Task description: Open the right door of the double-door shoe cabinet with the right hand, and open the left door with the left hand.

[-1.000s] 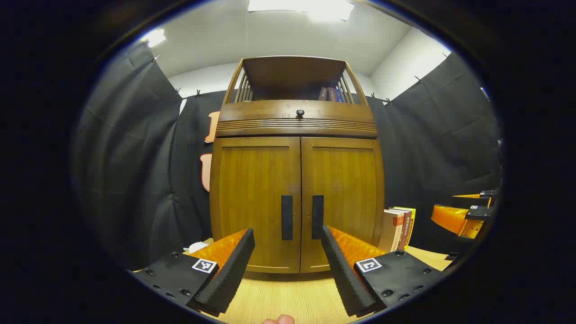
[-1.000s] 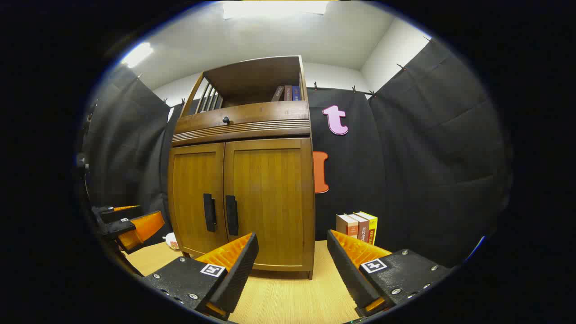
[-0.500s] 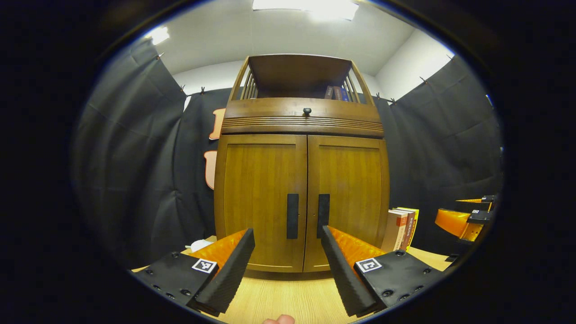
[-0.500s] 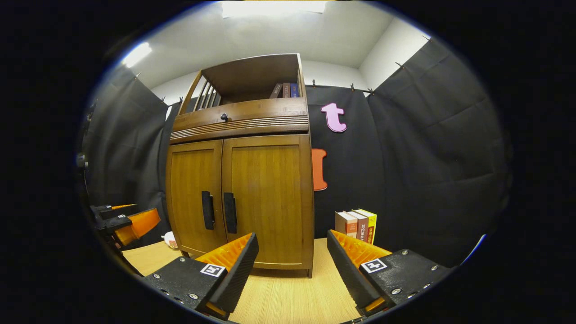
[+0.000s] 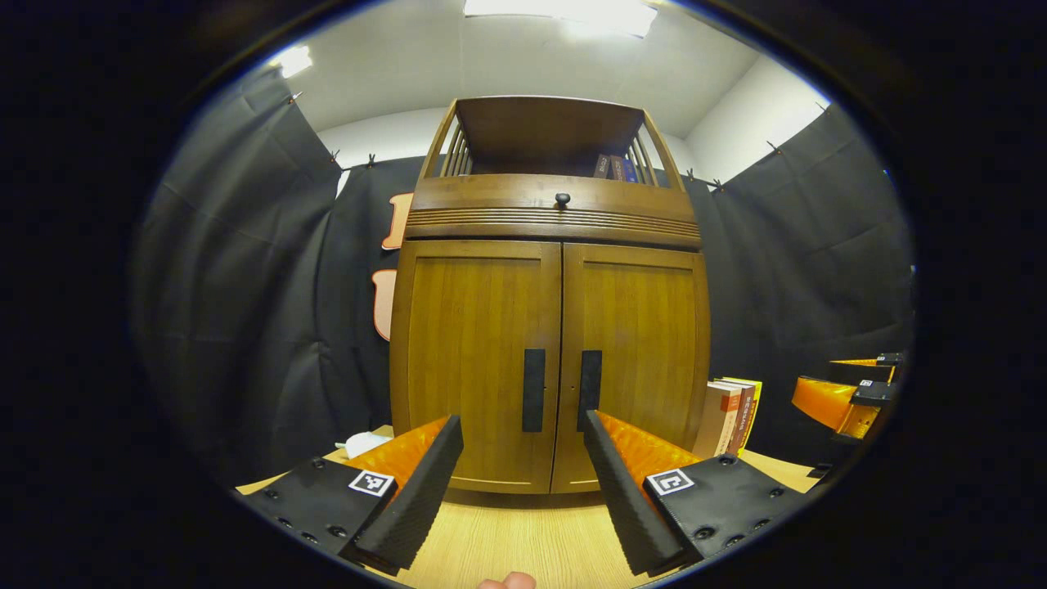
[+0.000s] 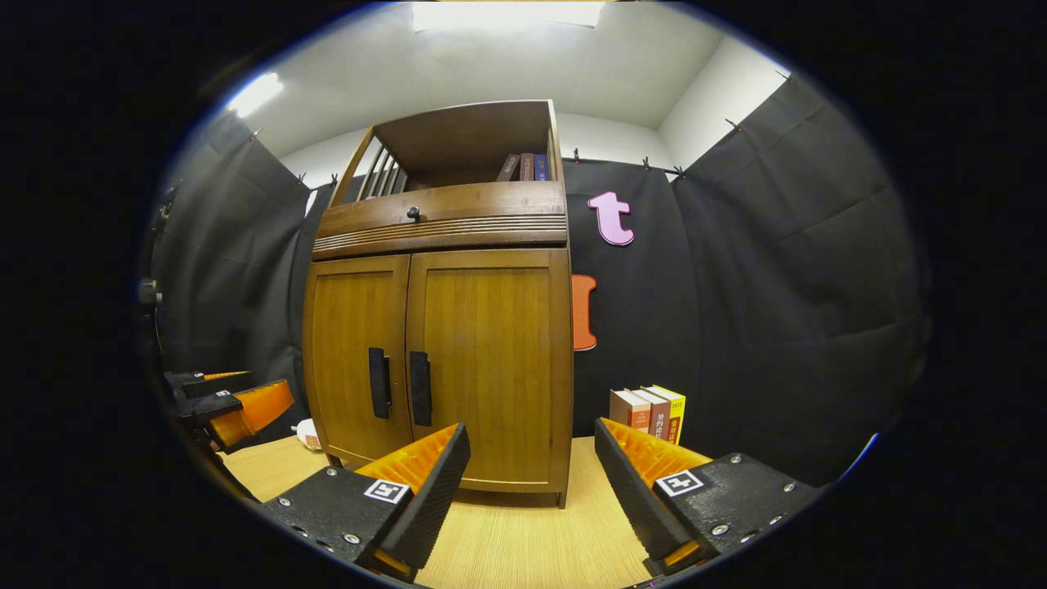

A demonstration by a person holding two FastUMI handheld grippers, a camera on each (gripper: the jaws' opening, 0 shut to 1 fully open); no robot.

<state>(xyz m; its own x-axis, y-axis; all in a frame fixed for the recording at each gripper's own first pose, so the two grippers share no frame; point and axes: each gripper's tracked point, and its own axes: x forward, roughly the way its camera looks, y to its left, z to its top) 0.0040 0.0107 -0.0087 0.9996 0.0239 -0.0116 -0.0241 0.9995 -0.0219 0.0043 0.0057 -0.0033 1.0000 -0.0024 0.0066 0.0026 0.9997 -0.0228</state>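
on the wooden table (image 5: 523,540), the shoe cabinet (image 5: 548,327) stands closed.

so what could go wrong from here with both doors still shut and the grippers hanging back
1. The two door handles sit close together at the centre seam, so the left gripper and right gripper, both open, could crowd each other or catch the wrong handle.
2. The right gripper is aimed right of the right handle, so it needs to shift over first.
3. The upright books stand just right of the cabinet; the right door might knock them as it swings.
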